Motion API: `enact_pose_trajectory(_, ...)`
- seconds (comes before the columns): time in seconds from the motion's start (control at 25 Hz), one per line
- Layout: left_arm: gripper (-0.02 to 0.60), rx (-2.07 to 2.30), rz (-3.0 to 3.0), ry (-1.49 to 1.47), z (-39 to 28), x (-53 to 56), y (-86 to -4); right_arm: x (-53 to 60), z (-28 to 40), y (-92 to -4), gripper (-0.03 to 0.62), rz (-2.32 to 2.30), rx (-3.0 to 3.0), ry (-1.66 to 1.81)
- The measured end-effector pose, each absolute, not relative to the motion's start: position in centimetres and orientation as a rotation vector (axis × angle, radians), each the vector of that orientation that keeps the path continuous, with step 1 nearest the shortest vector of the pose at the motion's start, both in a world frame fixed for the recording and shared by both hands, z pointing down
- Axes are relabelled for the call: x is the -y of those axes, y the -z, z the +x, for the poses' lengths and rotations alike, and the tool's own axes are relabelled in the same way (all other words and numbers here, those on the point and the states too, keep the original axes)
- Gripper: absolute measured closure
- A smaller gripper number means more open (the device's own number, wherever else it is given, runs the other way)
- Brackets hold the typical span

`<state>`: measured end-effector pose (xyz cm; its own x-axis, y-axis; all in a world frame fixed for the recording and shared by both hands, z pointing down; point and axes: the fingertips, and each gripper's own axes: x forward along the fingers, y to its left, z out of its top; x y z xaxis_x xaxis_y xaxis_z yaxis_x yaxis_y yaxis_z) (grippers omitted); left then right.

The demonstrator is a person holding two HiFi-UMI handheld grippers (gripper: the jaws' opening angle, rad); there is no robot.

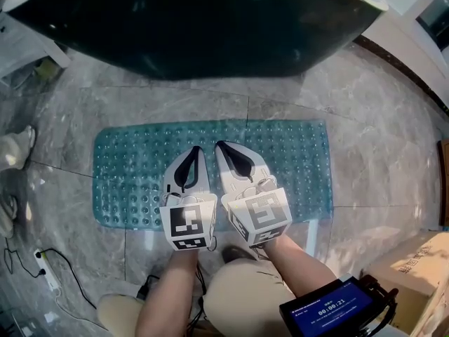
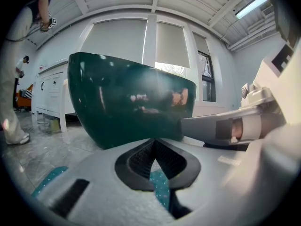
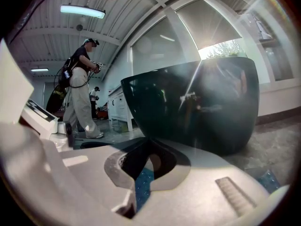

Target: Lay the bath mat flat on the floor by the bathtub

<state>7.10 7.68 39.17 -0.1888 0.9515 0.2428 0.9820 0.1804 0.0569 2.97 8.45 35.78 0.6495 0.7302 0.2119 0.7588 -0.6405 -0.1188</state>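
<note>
At the far left, a shoe (image 1: 17, 147) stood on the stone floor (image 1: 382, 139), with a white power strip (image 1: 48, 273) lower down near you. The mat (image 1: 298, 161), teal and studded, lay flat on the floor just in front of the dark green tub (image 1: 210, 27), its long side parallel to the tub; a narrow strip of floor separated the two. You held the left gripper (image 1: 194, 153) above the middle of the mat, pointing toward the tub. Its jaws were together with nothing between them, and its own view showed the mat (image 2: 160, 188) through the gap behind the tips. The right gripper (image 1: 226, 149) sat just beside the left one, also above the mat and pointing at the tub. Its jaws were likewise closed and empty, with the mat (image 3: 141, 184) visible beneath them. Whether either gripper touched the mat could not be determined. At the lower right, a device with a blue screen (image 1: 330, 307) and a cardboard box (image 1: 415, 269) stood clear of the mat.
</note>
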Motion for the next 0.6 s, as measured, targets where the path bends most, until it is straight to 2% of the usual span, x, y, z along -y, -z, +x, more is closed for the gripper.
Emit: enact_pose_trajectory(0.6, 0.575, 2.308, -1.885, 0.278, 6.8, -7.9, -38.9, -8.7, 2.0, -34.8, 0.588, -2.699, 1.257, 0.138)
